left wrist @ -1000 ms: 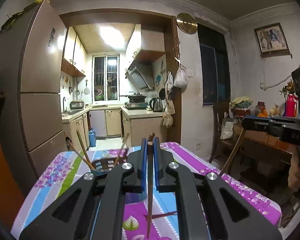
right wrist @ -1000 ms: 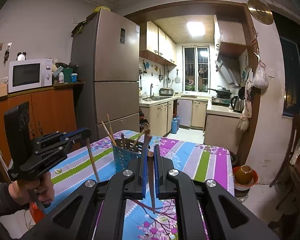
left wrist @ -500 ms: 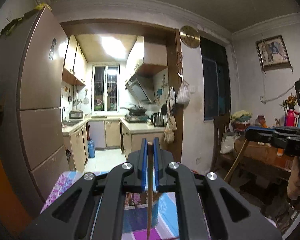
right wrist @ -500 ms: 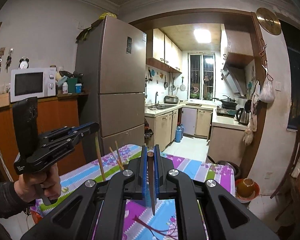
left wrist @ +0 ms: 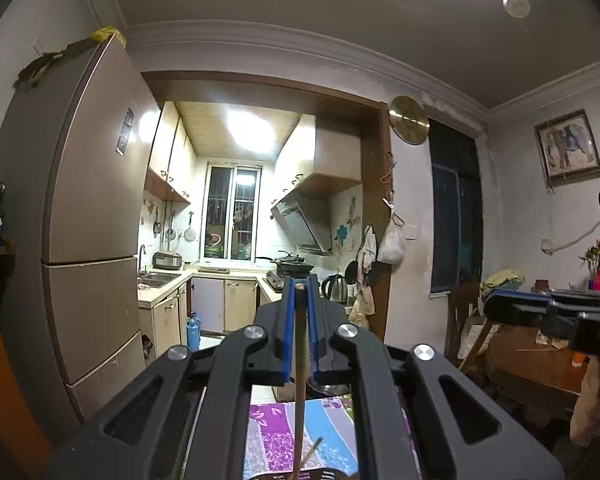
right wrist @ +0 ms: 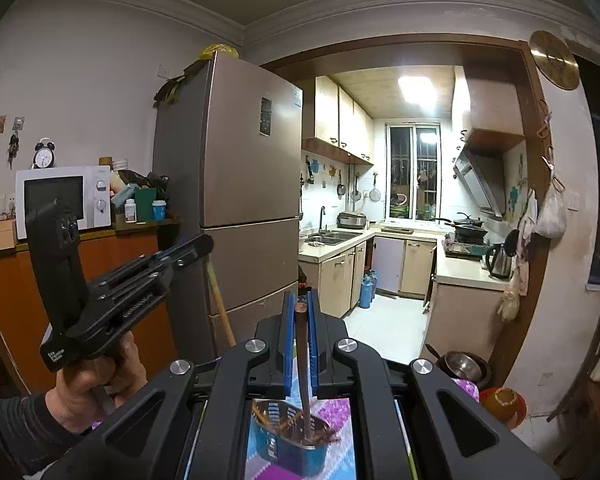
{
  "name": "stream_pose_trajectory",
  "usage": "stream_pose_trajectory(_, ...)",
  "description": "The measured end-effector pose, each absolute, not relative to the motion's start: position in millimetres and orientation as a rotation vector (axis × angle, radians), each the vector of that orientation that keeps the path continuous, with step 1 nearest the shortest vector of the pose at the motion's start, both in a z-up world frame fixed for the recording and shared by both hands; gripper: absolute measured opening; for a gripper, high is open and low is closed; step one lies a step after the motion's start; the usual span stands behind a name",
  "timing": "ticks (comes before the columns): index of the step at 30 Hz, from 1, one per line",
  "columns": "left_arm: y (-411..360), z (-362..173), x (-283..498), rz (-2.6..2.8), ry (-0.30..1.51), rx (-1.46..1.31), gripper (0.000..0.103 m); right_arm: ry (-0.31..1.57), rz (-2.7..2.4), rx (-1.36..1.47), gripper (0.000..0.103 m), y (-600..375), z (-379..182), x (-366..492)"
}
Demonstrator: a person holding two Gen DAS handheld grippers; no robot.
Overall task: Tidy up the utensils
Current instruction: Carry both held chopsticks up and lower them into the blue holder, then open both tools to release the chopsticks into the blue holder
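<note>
My left gripper point(left wrist: 299, 292) is shut on a light wooden chopstick point(left wrist: 298, 380) that hangs down toward the dark rim of the utensil basket at the bottom edge. My right gripper point(right wrist: 299, 306) is shut on a dark brown chopstick point(right wrist: 303, 376) whose lower end is inside the blue utensil basket point(right wrist: 290, 446), which holds other sticks. The left gripper also shows in the right wrist view point(right wrist: 204, 246), held in a hand, with its chopstick point(right wrist: 220, 304) pointing down. The right gripper shows at the right edge of the left wrist view point(left wrist: 496, 304).
The basket stands on a table with a purple and blue flowered cloth point(left wrist: 276, 436). A tall fridge point(right wrist: 240, 200) stands behind on the left, an orange cabinet with a microwave point(right wrist: 60, 196) beside it. The kitchen doorway lies ahead. A chair and cluttered side table point(left wrist: 532, 364) are on the right.
Both grippers have risen and tilted up, so the table has dropped low in both views. The right chopstick's tip now sits inside the basket. Both grips are unchanged.
</note>
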State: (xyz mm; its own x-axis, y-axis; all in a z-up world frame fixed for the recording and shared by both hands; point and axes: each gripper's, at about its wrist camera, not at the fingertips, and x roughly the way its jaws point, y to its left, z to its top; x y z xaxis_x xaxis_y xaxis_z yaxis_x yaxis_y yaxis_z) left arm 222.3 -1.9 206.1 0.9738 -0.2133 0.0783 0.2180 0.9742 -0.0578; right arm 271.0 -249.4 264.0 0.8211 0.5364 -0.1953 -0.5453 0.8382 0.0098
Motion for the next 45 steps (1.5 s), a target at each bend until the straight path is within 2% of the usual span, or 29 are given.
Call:
stream_pose_trajectory(12, 4.6, 158.5, 286.4, -0.185, 0.047, -0.058, 0.005, 0.310, 0.577, -0.012, 0.007, -223.4, 216.9, 342.4)
stream_pose_trajectory(23, 11.0, 120.2, 317.1, -0.162, 0.130, -0.033, 0.005, 0.368, 0.576, 0.002, 0.007, -212.6, 183.3, 372.6)
stream_pose_trajectory(39, 11.8, 109.4, 329.7, -0.149, 0.174, -0.030, 0.005, 0.409, 0.584, 0.035, 0.008, -212.0, 164.7, 391.0)
stream_pose_trajectory(40, 12.6, 108.6, 329.0, -0.147, 0.174, -0.030, 0.006, 0.412, 0.583, 0.039, 0.010, -213.2, 163.7, 391.9)
stream_pose_trajectory(41, 12.0, 108.7, 329.1, -0.145, 0.176, -0.030, 0.009, 0.411, 0.580, 0.037, 0.020, -214.0, 163.0, 391.9)
stream_pose_trajectory(43, 14.1, 108.7, 327.9, -0.142, 0.173, -0.037, 0.016, 0.409, 0.582, 0.040, 0.029, -215.9, 162.7, 390.8)
stream_pose_trajectory(45, 17.0, 109.2, 325.9, -0.136, 0.169, -0.046, 0.020, 0.403, 0.580, 0.038, 0.029, -217.1, 164.0, 388.9)
